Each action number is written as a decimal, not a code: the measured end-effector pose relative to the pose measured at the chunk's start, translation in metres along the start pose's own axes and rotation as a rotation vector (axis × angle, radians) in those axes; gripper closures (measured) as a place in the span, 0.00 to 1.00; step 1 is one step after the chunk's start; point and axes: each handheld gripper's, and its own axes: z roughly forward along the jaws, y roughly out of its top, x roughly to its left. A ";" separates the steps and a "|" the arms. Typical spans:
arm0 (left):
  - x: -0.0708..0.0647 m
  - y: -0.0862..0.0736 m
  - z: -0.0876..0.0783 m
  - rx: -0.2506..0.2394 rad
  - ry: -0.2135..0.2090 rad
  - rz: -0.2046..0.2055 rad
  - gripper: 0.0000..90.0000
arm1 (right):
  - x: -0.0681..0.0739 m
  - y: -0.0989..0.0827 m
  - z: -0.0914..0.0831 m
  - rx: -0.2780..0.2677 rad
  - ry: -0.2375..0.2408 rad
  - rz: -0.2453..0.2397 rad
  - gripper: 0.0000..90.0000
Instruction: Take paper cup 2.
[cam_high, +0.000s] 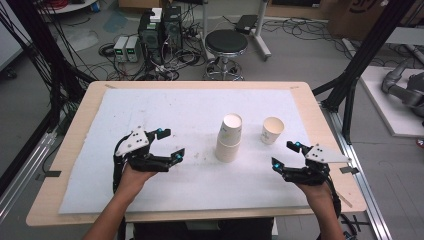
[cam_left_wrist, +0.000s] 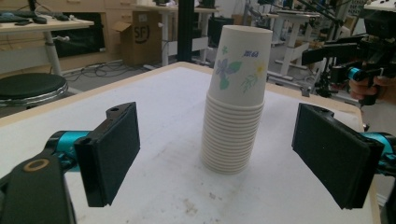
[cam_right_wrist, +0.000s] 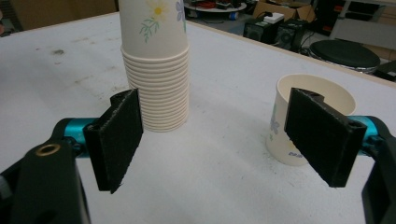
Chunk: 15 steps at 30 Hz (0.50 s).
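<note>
Now I hold both grippers, left (cam_high: 166, 144) and right (cam_high: 284, 154), spread and empty, flanking the stack of cups (cam_high: 229, 138) mid-table (single cup (cam_high: 272, 130) beside it); next, I'd close on the stack.

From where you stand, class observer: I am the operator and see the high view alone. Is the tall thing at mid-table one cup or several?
Observer: Several. The stack of cups shows many nested rims in the left gripper view.
Operator: Is anything printed on them?
Observer: Yes, flowers and leaves on the top cup.
Operator: Does the single cup stand upright?
Observer: Upright, mouth up; in the right gripper view one jaw of the right gripper partly covers it.
Operator: Is anything between the jaws of the left gripper?
Observer: No; they stand wide, with the stack farther off on the white mat.
</note>
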 end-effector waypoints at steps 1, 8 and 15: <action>0.000 0.003 0.004 0.004 -0.008 0.001 0.17 | 0.001 0.000 0.000 0.003 0.004 0.006 0.22; -0.002 0.023 0.040 0.043 -0.060 0.028 0.17 | -0.001 0.000 0.001 0.009 0.010 -0.003 0.22; -0.002 0.033 0.070 0.081 -0.092 0.037 0.17 | -0.002 -0.002 0.000 0.014 0.015 0.010 0.22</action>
